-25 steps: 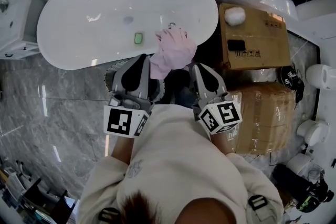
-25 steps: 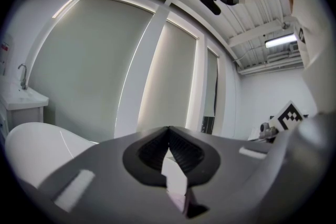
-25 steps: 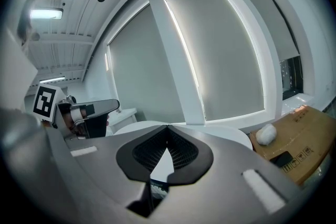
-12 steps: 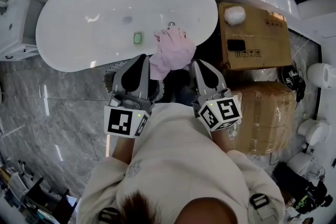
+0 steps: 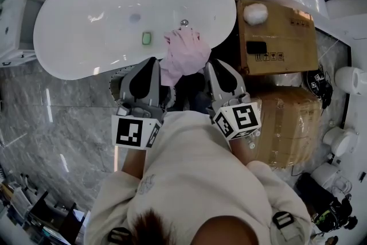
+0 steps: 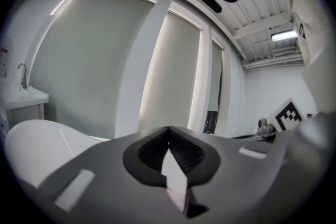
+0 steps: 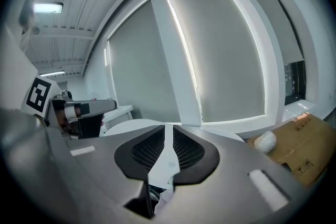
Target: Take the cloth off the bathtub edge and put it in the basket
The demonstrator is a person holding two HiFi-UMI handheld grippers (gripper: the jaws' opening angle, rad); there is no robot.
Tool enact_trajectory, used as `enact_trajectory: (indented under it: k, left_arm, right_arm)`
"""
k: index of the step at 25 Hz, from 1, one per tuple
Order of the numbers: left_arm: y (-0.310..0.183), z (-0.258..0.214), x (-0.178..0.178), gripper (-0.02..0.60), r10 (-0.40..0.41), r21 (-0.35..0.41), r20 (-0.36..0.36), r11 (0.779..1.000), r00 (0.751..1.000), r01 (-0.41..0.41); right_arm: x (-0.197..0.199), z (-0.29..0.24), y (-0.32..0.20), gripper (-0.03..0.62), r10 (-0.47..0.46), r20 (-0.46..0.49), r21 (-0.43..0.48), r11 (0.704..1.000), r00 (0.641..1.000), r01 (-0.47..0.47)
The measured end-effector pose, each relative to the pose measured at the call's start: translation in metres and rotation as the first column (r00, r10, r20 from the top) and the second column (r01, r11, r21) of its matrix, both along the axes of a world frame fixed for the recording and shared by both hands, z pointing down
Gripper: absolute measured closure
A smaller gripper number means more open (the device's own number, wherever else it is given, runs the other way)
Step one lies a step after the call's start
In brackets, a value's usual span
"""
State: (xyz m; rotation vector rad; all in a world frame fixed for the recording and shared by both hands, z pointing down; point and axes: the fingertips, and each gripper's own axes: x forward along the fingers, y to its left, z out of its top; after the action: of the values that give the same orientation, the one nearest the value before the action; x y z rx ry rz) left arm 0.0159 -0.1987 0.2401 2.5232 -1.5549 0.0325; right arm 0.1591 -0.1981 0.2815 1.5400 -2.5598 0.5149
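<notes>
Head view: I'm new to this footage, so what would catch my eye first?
A pink cloth hangs over the near edge of the white bathtub, between the left gripper and right gripper. Right of the tub sits a cardboard box with a white ball on top.

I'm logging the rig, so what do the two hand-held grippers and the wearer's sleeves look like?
Both the left hand-held gripper and right hand-held gripper have grey shells, black ribbed pads and a white cube with black square markers. The sleeves are cream.
</notes>
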Motion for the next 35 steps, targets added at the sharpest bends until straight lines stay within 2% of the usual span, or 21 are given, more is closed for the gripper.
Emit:
enact_trajectory:
  k: [4,11,20,25,27,35]
  left_arm:
    - [-0.012,0.006,0.006,0.574,-0.003,-0.017,0.013,1.0,1.0,0.003]
    - [-0.032,0.022,0.014,0.574,-0.02,-0.052,0.028,0.998,0.999,0.021]
    - [-0.052,0.046,0.02,0.574,-0.037,-0.102,0.021,0.994,0.999,0.039]
    - [-0.061,0.065,0.02,0.574,-0.046,-0.119,0.038,0.992,0.998,0.05]
    - [-0.066,0.072,0.02,0.574,-0.055,-0.127,0.039,0.99,0.998,0.06]
    - [-0.078,0.11,0.017,0.574,-0.095,-0.172,0.046,0.98,0.994,0.102]
  right_arm:
    - [0.003,0.009,-0.014,0.523,-0.023,-0.026,-0.023,0.999,0.999,0.022]
    - [0.004,0.031,-0.04,0.507,-0.065,-0.051,-0.065,0.996,0.997,0.061]
    - [-0.002,0.059,-0.066,0.439,-0.107,-0.046,-0.104,0.989,0.993,0.102]
    - [-0.003,0.079,-0.077,0.437,-0.124,-0.041,-0.131,0.984,0.991,0.118]
    - [-0.004,0.092,-0.082,0.398,-0.133,-0.046,-0.155,0.98,0.99,0.125]
    - [0.001,0.14,-0.108,0.378,-0.126,-0.076,-0.217,0.97,0.989,0.107]
